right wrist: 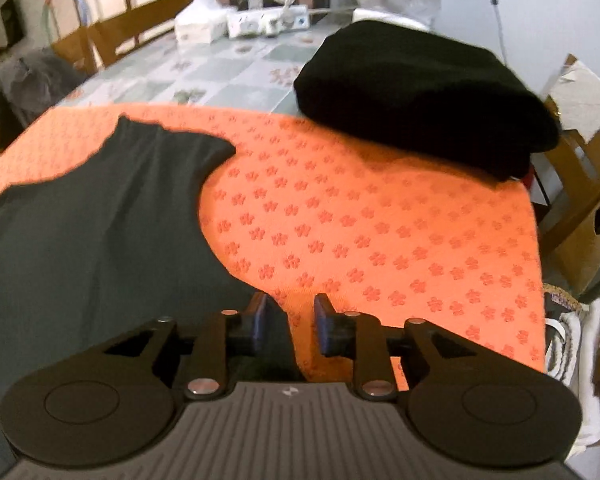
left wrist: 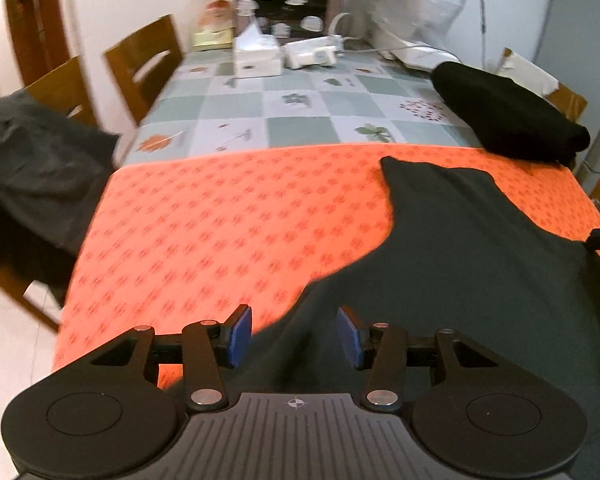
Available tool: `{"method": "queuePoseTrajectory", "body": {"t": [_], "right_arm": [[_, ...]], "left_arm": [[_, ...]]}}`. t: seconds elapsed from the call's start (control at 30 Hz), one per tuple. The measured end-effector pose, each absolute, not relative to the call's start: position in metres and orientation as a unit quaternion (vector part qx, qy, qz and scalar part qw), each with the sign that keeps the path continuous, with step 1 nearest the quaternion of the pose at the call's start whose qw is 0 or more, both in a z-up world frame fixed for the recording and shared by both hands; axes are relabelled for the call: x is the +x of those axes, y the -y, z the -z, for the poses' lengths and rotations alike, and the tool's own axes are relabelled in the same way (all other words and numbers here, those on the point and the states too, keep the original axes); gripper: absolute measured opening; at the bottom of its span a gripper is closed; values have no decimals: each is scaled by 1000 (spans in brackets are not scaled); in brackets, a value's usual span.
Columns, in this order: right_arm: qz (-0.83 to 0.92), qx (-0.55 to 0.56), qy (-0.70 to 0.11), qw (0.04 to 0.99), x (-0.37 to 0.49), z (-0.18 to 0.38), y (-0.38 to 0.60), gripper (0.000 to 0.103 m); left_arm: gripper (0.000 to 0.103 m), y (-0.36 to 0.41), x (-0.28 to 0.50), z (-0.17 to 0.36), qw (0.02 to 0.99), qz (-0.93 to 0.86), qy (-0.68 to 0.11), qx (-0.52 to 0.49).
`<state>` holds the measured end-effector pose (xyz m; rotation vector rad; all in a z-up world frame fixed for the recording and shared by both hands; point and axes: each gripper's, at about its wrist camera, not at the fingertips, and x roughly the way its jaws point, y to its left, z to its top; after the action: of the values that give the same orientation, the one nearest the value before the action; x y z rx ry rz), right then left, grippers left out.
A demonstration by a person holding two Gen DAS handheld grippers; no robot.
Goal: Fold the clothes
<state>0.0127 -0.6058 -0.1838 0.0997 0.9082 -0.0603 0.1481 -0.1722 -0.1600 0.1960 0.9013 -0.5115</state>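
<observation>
While the dark shirt [left wrist: 480,264] lies spread on the orange mat [left wrist: 220,232], both tongs sit low at the near edge of that mat. Part of the shirt reaches toward the far edge of the mat, and the rest hangs toward the person. The left tongs [left wrist: 295,336] are spread apart, with a fold of shirt rising between the blue pads [left wrist: 239,334], maybe so they can pinch it. The right tongs [right wrist: 290,320] are parted too, at the shirt's right edge, with cloth and a strip of mat between the pads; I see no pinch. Just past the mat's far right corner rests a black folded bundle [right wrist: 420,92], likely put aside to keep the mat free. More dark clothes [left wrist: 36,168] hang over a chair [left wrist: 144,64] left of the mat on the worktop [left wrist: 300,92].
</observation>
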Motion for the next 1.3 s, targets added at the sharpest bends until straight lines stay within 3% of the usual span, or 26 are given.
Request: {"method": "queuePoseTrajectory", "body": {"t": [0.27,0.33,0.37,0.53,0.73,0.8,0.9,1.3], "right_arm": [[36,84,-402,911,-19,151,595,31],[33,101,-396,912,-27,145,591,32],[32,109,-393,913,-31,143,590,33],[37,117,-399,909,-44,145,577,33],[63,126,-413,900,-57,157,573,33],[72,127,-414,899,-62,157,573,33],[83,129,-409,900,-71,153,574,33],[90,112,-393,908,-121,133,597,38]], "left_arm": [[49,204,186,186,845,285,-442,104],[33,206,192,191,839,295,-447,97],[13,204,193,194,836,299,-450,89],[11,192,189,190,858,272,-429,72],[22,196,199,195,850,271,-446,71],[41,192,198,189,857,271,-435,59],[55,183,195,177,865,271,-421,39],[62,171,116,126,879,271,-391,16]]}}
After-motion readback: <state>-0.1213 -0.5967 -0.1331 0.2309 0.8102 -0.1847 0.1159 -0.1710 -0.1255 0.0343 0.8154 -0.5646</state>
